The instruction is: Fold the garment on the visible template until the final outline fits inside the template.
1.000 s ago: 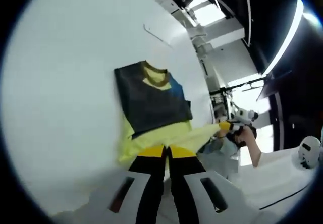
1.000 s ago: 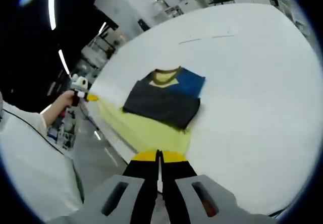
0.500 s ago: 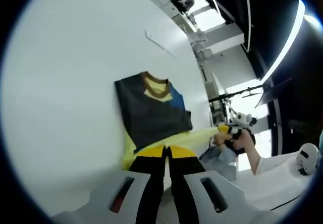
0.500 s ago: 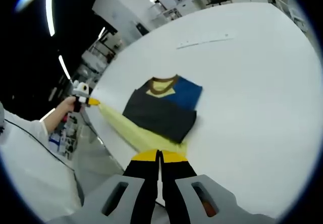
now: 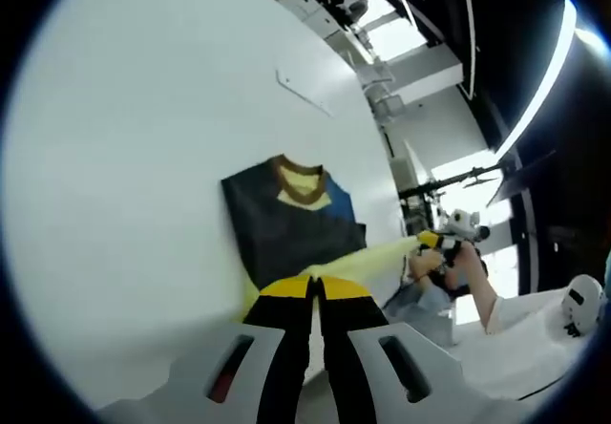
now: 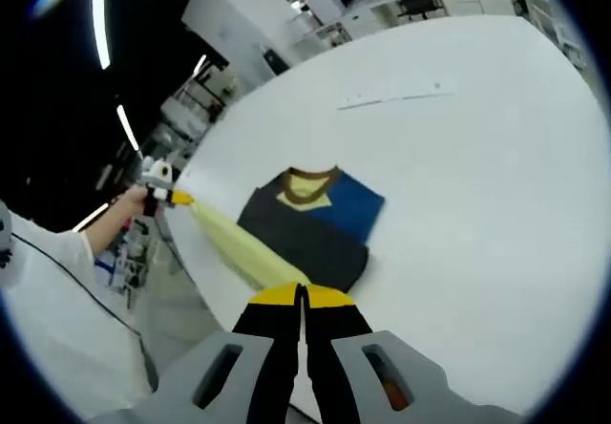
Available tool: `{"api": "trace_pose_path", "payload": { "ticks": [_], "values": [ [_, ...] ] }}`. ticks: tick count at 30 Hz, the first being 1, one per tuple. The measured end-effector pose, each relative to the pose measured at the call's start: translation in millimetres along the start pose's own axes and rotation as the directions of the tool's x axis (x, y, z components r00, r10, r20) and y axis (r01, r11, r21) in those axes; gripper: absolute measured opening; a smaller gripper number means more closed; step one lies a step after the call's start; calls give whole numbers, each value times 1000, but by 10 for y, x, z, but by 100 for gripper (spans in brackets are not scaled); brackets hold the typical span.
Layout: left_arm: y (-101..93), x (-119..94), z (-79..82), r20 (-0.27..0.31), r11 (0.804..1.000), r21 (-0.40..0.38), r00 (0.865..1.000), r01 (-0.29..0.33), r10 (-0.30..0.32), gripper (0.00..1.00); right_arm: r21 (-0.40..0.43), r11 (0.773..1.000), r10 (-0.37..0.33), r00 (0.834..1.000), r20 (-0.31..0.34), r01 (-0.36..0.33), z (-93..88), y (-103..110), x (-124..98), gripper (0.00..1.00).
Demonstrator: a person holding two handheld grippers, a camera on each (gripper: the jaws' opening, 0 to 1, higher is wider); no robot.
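Your left gripper point(image 5: 316, 288) and right gripper point(image 6: 302, 295) are each clamped on the shirt's yellow hem point(image 6: 243, 244), stretched between them. Beyond the fingers, the folded shirt point(image 5: 291, 223) lies on the white table point(image 6: 477, 157); the right gripper view alone shows a faint template line point(image 6: 396, 97) farther off.

One garment point(image 5: 291, 223), a dark, blue and yellow shirt, lies on one white table point(image 5: 124, 157). One thin template line point(image 6: 396, 97) is marked on the table beyond the shirt's collar. Two grippers: the left gripper point(image 5: 312, 288) and the right gripper point(image 6: 302, 295).
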State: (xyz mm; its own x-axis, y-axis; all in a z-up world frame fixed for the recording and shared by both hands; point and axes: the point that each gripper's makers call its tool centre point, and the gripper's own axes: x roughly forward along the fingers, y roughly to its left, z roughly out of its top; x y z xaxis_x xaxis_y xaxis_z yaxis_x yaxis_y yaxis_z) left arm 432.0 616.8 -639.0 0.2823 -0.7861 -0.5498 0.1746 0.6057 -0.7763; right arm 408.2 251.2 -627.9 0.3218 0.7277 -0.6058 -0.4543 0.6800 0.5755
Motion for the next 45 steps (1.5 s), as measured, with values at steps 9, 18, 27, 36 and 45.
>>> {"api": "trace_pose_path", "payload": {
  "ticks": [9,18,27,36,45],
  "values": [
    [68,57,176,-2,1000,19,1000,-13,13,0,-21,1000,-4,1000,-1,4,186,-99,71,1],
    [146,147,326,-1,1000,12,1000,-14,14,0,-22,1000,-4,1000,-7,4,324,-232,157,1],
    [276,291,450,-12,1000,-1,999,-31,31,0,-2,1000,-7,1000,-28,7,351,-387,310,1],
    [375,404,474,-30,999,-11,999,-44,44,0,19,1000,-14,999,-30,15,396,-559,435,1],
    [359,494,436,-41,999,-19,998,-51,50,0,34,999,-17,1000,-24,18,445,-632,514,1]
  ]
}}
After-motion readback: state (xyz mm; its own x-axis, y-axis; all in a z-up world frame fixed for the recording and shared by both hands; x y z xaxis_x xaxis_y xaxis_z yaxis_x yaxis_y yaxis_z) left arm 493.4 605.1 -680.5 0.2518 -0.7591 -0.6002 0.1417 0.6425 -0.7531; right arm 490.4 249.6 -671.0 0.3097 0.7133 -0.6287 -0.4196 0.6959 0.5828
